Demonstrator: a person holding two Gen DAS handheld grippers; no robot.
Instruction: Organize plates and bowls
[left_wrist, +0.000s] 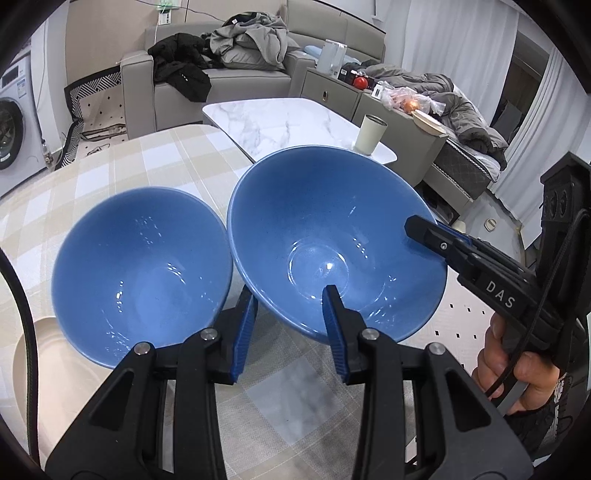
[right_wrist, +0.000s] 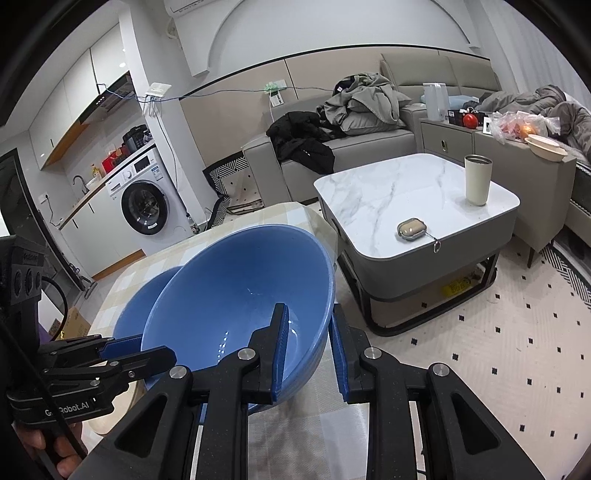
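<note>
Two blue bowls are over a checked tablecloth. The right blue bowl (left_wrist: 332, 236) is tilted and lifted. My left gripper (left_wrist: 291, 321) straddles its near rim, one finger inside, one outside, jaws wide. My right gripper (left_wrist: 424, 229) straddles the same bowl's right rim; in the right wrist view this gripper (right_wrist: 308, 339) has one finger inside the bowl (right_wrist: 236, 295) and one outside, with a gap to the wall. The left blue bowl (left_wrist: 140, 269) rests on a cream plate (left_wrist: 48, 369) and shows behind the other bowl in the right wrist view (right_wrist: 136, 310).
The table with the checked cloth (left_wrist: 155, 162) ends near a marble coffee table (left_wrist: 288, 122) holding a cream tumbler (left_wrist: 369, 134) and a small case (right_wrist: 412, 229). A grey sofa (left_wrist: 221, 85) with clothes and a washing machine (right_wrist: 146, 199) stand behind.
</note>
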